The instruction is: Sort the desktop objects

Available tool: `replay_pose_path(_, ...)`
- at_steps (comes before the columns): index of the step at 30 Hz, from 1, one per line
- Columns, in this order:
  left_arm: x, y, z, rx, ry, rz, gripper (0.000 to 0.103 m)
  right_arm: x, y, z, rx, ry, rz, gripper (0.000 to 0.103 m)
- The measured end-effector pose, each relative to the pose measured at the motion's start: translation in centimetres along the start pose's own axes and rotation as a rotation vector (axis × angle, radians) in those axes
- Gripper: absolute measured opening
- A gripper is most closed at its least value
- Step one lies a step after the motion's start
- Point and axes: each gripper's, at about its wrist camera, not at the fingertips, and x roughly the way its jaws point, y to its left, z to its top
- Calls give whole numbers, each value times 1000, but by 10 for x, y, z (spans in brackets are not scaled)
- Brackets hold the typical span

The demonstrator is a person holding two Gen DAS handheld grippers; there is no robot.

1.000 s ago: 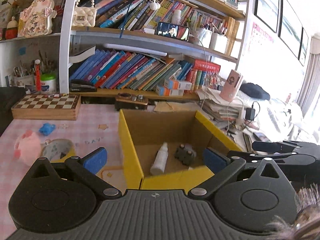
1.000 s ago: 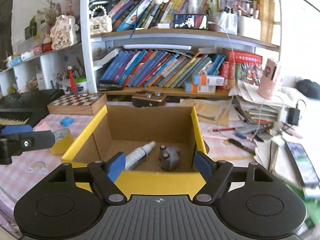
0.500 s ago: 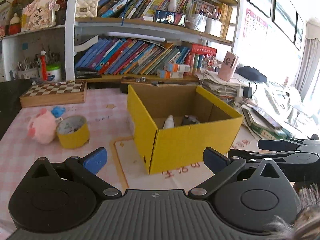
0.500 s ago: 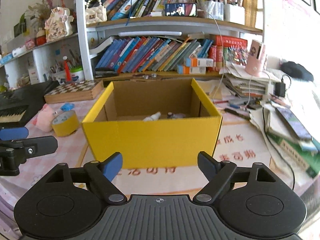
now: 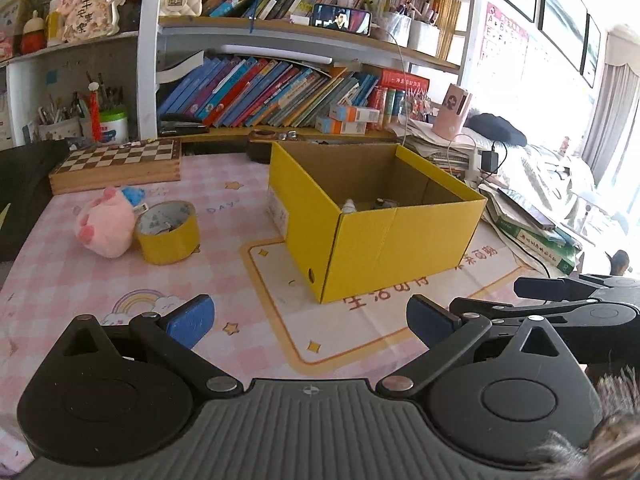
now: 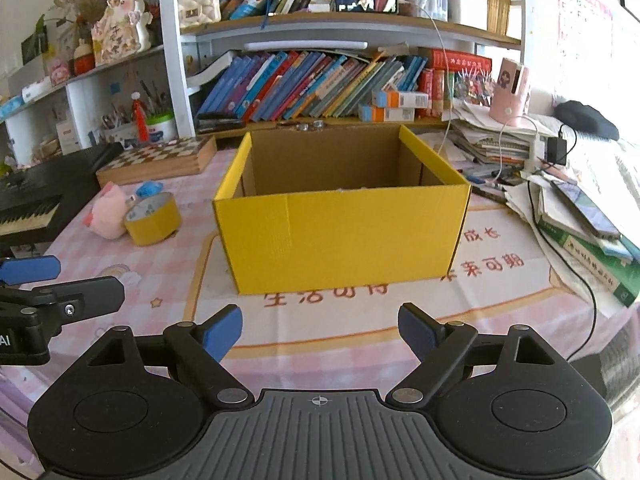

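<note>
A yellow cardboard box (image 5: 404,244) (image 6: 344,236) stands open on the pink desk mat. Inside it the tip of a white bottle (image 5: 349,205) and a dark object (image 5: 383,203) just show above the rim in the left wrist view. A pink plush pig (image 5: 105,222) (image 6: 105,216), a yellow tape roll (image 5: 168,232) (image 6: 153,219) and a small blue item (image 5: 134,195) lie left of the box. My left gripper (image 5: 310,318) is open and empty, low in front of the box. My right gripper (image 6: 320,330) is open and empty, facing the box's front wall.
A wooden chess box (image 5: 116,164) sits at the back left. A black keyboard (image 6: 28,204) lies at the left edge. Stacked books and cables (image 6: 580,216) crowd the right side. A bookshelf (image 6: 312,80) stands behind the box.
Both grippers have pulled back and down from above the box toward the desk's front edge. The box contents are now nearly hidden behind its walls. Both stay open.
</note>
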Motion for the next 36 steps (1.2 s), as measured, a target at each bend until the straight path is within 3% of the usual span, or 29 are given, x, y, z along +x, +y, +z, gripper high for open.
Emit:
replay_pose_path(22,-35,45,-24,1,22,-16,103,-14,64,-22,-35,53,20,92)
replay_pose_path(36,-53,76,-34,-26,18,19,103,-13,102,-25,-73,59,52,92)
